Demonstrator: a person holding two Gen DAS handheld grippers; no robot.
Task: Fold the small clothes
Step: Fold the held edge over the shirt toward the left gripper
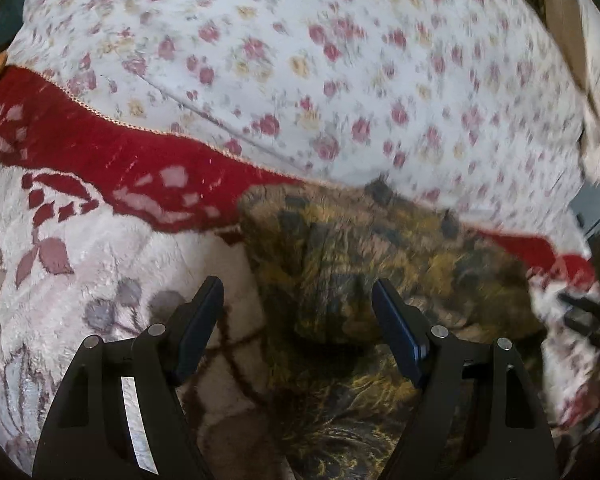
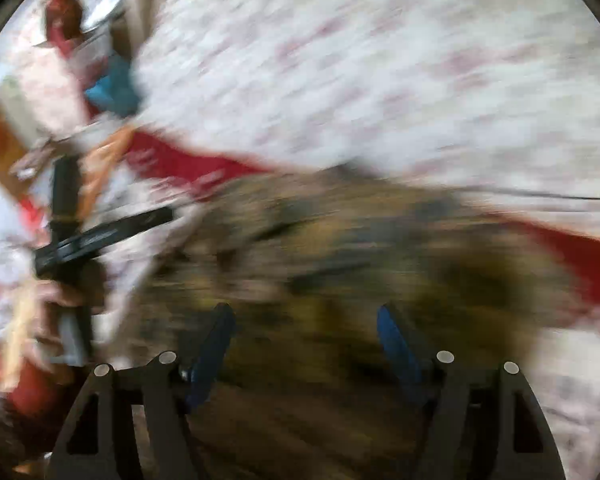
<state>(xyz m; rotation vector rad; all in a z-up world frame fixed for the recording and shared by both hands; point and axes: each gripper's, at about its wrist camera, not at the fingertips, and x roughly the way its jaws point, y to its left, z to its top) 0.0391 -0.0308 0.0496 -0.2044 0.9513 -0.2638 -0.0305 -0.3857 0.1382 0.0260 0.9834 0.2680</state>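
A small dark garment [image 1: 360, 272] with an olive, yellow and grey pattern lies bunched on a plush blanket. My left gripper [image 1: 298, 292] is open and empty, its fingers spread just above the garment's near left part. In the right wrist view, which is heavily motion-blurred, the same garment [image 2: 360, 248] fills the middle. My right gripper [image 2: 306, 318] is open and empty over it. The left gripper [image 2: 100, 236] shows at the left of that view. The right gripper [image 1: 584, 316] shows at the far right edge of the left wrist view.
A white plush blanket with a red border [image 1: 100, 152] lies under the garment. A white sheet with pink flowers [image 1: 320, 60] covers the bed behind. Blurred clutter, a blue object [image 2: 112, 88] and red items stand at the far left.
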